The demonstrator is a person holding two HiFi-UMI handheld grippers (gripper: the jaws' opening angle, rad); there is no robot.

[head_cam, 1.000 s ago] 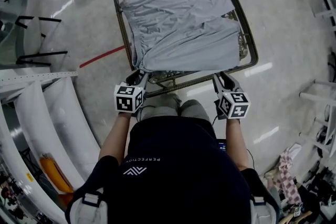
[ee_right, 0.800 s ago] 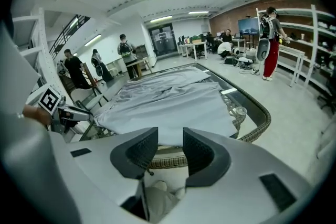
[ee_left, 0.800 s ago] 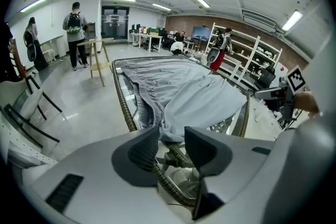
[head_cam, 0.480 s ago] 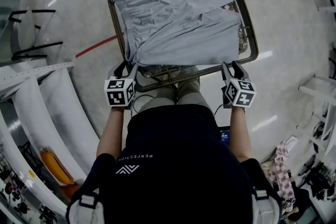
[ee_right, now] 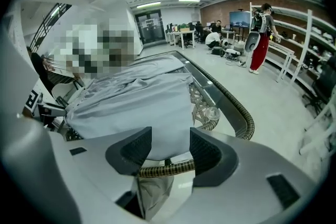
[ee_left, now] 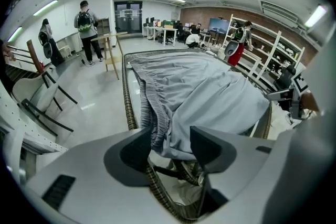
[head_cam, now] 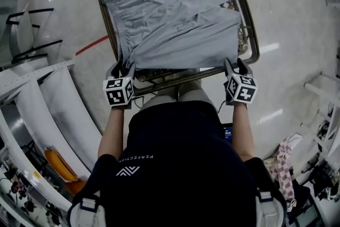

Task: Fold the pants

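Fingers (ee_left: 134, 152) of the left gripper (ee_left: 170, 136) are held well apart. The near left corner of the pants (ee_left: 210, 97), with its gathered, ribbed edge, is seen hanging between them without being pinched. The fingers of the right gripper (ee_right: 169, 147) are likewise spread. The near right edge of the same grey cloth is framed between them, just above the woven rim, and no grip is closed on it.

From the head view, the pants are seen spread flat over nearly the whole bench (head_cam: 255, 40). One layer is laid across another, so that a slanted edge runs over the middle. The cloth is draped over the left rim and reaches the near rim, while a strip of patterned bench top is left bare along the right side.

Both grippers are held at the near corners of the bench, each marker cube (head_cam: 118, 91) turned upward, with the bare forearms and dark shirt (head_cam: 175, 167) of the person behind them.

A pale, glossy floor (head_cam: 287, 18) is seen all around, crossed by a red line (head_cam: 91, 45) to the left of the bench.
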